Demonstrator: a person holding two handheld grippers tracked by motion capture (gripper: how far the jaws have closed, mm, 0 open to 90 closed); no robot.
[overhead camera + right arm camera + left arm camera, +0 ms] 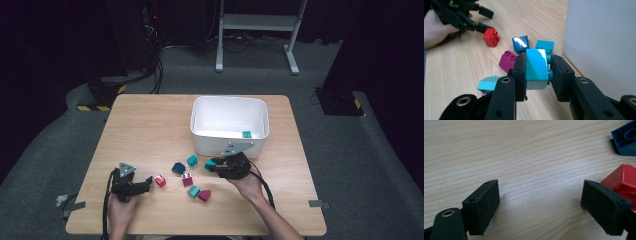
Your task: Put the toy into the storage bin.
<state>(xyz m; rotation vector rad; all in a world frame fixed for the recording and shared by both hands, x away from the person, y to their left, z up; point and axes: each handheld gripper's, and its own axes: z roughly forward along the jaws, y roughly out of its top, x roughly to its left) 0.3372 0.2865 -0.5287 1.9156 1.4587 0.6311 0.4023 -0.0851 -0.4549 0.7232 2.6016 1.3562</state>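
Observation:
My right gripper (pixel 216 166) (pixel 539 73) is shut on a teal brick (pixel 210 164) (pixel 537 67), held just in front of the white bin (pixel 200 142) (pixel 604 42). A small teal block (pixel 246 134) lies inside the bin. Near the table's front left, my left gripper (pixel 146 183) (pixel 539 202) stands open over bare wood, nothing between its jaws. A red brick (pixel 160 180) (pixel 622 181) (pixel 491 37) sits just outside its right jaw. Whether they touch, I cannot tell.
Loose bricks lie between the grippers: dark blue (pixel 178 168) (pixel 626 140) (pixel 521 43), teal (pixel 192 160) (pixel 545 46), magenta (pixel 188 179) (pixel 508 60), light teal (pixel 193 191) (pixel 487 83) and another magenta (pixel 204 195). Taped cables trail off the table's front corners.

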